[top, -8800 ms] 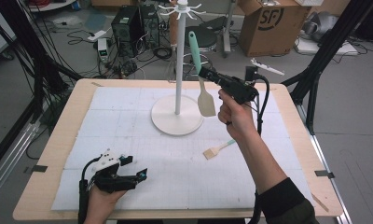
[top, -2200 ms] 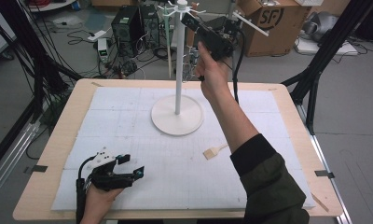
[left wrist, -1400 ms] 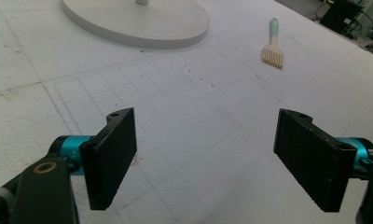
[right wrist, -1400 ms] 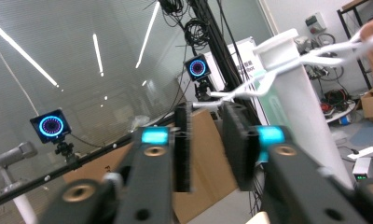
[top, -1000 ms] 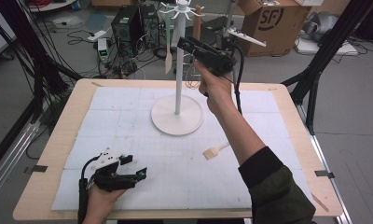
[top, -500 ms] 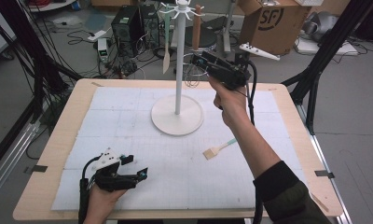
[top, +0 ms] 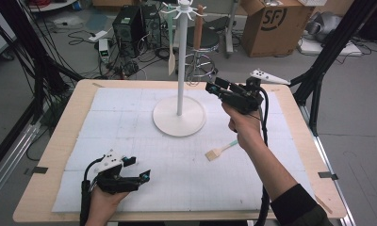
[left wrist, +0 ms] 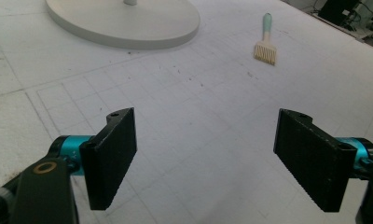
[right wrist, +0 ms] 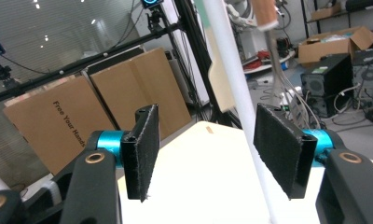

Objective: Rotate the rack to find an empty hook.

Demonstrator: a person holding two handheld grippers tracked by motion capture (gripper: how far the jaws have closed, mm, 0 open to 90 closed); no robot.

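Nearest to me the left claw (top: 130, 173) rests low on the white mat (top: 130, 127) at the near edge of the surface (top: 59, 155), its jaws spread wide with nothing between them. Past it, out on the mat, lies the little brush (top: 220, 150) (pale bristle head, green handle), flat, its long axis slanting from the bristles at the near left to the handle tip at the far right. The right hand (top: 245, 129) hangs just above and beyond that handle, so this arm looks much the nearer one to the brush; its right claw (top: 214, 88) points away toward the white stand (top: 179, 115), jaws released and empty, having just opened a little further. For the pickup I would guess the claw has to swing back toward the person and tip down across the handle. On the stand's top hooks hang a pale spatula (top: 171, 44) and a brown-handled utensil (top: 199, 28)
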